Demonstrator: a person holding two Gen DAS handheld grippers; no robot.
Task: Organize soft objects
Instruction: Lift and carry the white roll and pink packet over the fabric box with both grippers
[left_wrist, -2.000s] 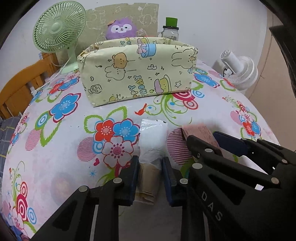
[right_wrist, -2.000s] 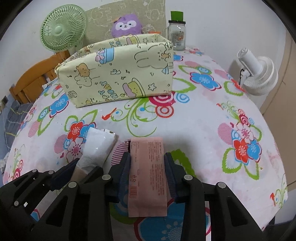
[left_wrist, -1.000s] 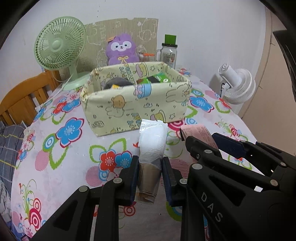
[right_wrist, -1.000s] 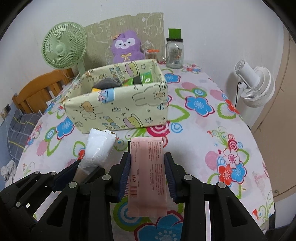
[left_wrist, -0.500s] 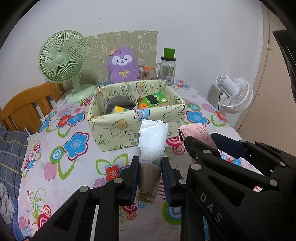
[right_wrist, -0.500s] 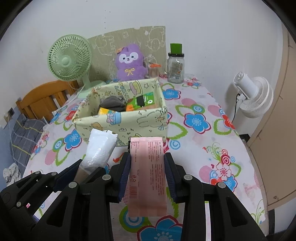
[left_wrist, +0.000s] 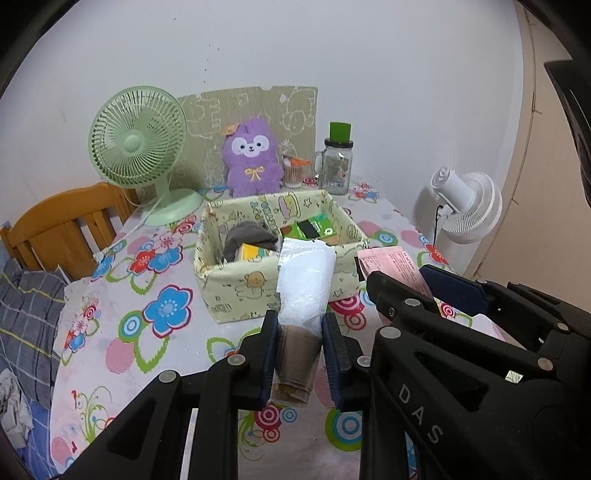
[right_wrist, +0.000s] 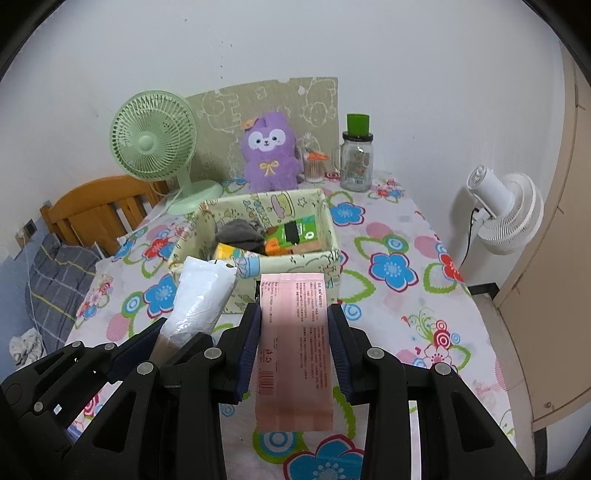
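Left tongs (left_wrist: 299, 350) clamp white plastic-wrapped packet (left_wrist: 304, 288); right tongs (right_wrist: 293, 347) clamp flat pink packet (right_wrist: 293, 332). Both packets, a second ago low over floral desk (left_wrist: 147, 332), now ride higher, near side of fabric bin (left_wrist: 236, 291). Bin interior now visible, partly filled. Likely next: carry forward, drop in.
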